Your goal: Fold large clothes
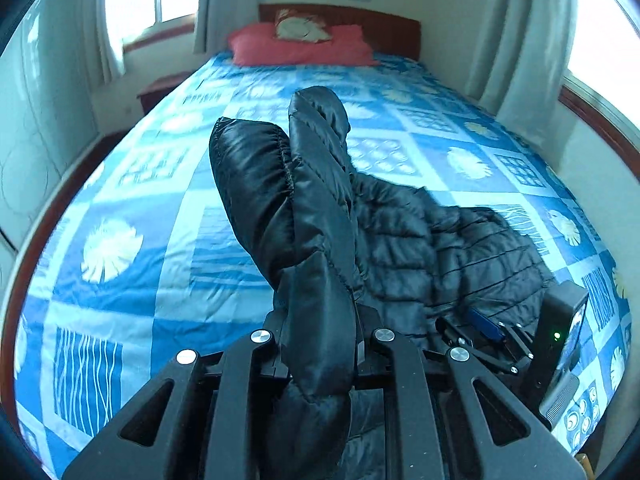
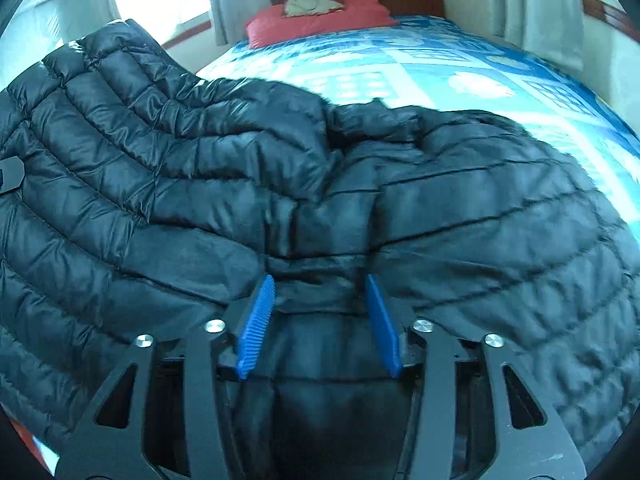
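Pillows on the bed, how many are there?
2: a red pillow lying at the head of the bed, and a smaller patterned pillow propped on it against the headboard. More could be hidden.

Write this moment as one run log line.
left gripper: shut on jacket sleeve | right gripper: open around jacket fold | bed: under jacket

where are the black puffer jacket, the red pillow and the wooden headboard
black puffer jacket (image 2: 480,208): right wrist view, on its quilted body.
red pillow (image 1: 296,50): left wrist view, on its front face.
wooden headboard (image 1: 388,30): left wrist view, on the bare panel right of the pillow.
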`<state>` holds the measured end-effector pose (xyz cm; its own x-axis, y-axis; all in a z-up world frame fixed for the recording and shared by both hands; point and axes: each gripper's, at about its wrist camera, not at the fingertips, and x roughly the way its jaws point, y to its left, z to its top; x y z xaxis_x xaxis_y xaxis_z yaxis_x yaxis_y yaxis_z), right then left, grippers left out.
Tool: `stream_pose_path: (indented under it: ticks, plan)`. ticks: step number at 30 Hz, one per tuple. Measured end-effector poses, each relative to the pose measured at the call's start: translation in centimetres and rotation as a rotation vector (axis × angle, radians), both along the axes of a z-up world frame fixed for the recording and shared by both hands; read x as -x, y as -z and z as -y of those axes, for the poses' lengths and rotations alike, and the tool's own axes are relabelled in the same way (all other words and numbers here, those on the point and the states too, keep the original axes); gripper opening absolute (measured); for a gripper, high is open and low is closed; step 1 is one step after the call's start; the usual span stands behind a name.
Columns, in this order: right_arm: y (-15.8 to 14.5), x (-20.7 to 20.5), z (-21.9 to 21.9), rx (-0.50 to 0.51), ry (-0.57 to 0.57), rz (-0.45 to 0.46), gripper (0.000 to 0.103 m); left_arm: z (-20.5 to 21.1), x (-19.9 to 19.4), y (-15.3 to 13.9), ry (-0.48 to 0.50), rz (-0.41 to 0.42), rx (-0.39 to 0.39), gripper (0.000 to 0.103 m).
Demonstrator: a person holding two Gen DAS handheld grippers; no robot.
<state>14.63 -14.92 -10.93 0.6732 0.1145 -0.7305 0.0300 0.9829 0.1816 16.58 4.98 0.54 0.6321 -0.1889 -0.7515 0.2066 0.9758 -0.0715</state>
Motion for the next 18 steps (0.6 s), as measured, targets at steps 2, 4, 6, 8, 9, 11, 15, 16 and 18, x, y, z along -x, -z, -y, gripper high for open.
stream_pose_path:
  ticks: [2, 4, 6, 8, 9, 11, 15, 16, 18]
  plan:
    - [-1.2, 1.1, 2.3, 0.035, 0.043, 0.028, 0.056, 1.8, 0.2, -0.8, 0.021, 0.021, -0.030, 0.017]
    - [-1.9, 1.8, 4.5, 0.060, 0.079, 0.036, 0.056, 4.1, 0.2, -1.2, 0.045, 0.039, -0.059, 0.017]
    - [-2.4, 2.5, 6.7, 0.077, 0.116, 0.040, 0.056, 6.1, 0.2, -1.5, 0.067, 0.051, -0.077, 0.017]
    - [-2.8, 3.4, 9.2, 0.094, 0.155, 0.042, 0.056, 8.4, 0.4, -1.7, 0.087, 0.067, -0.106, 0.017]
    - [-3.1, 3.9, 10.5, 0.102, 0.181, 0.045, 0.056, 9.7, 0.5, -1.7, 0.100, 0.075, -0.122, 0.017]
    - [-3.2, 4.9, 12.4, 0.112, 0.217, 0.049, 0.057, 12.1, 0.7, -1.7, 0.127, 0.087, -0.149, 0.017]
    - [-2.7, 6.6, 15.6, 0.122, 0.277, 0.041, 0.057, 17.3, 1.0, -1.1, 0.192, 0.084, -0.181, 0.017]
    - [-2.5, 7.0, 16.2, 0.121, 0.287, 0.038, 0.057, 18.6, 1.1, -0.8, 0.210, 0.079, -0.185, 0.017]
    - [-2.0, 7.9, 17.5, 0.115, 0.310, 0.030, 0.057, 20.8, 1.3, -0.3, 0.238, 0.065, -0.185, 0.017]
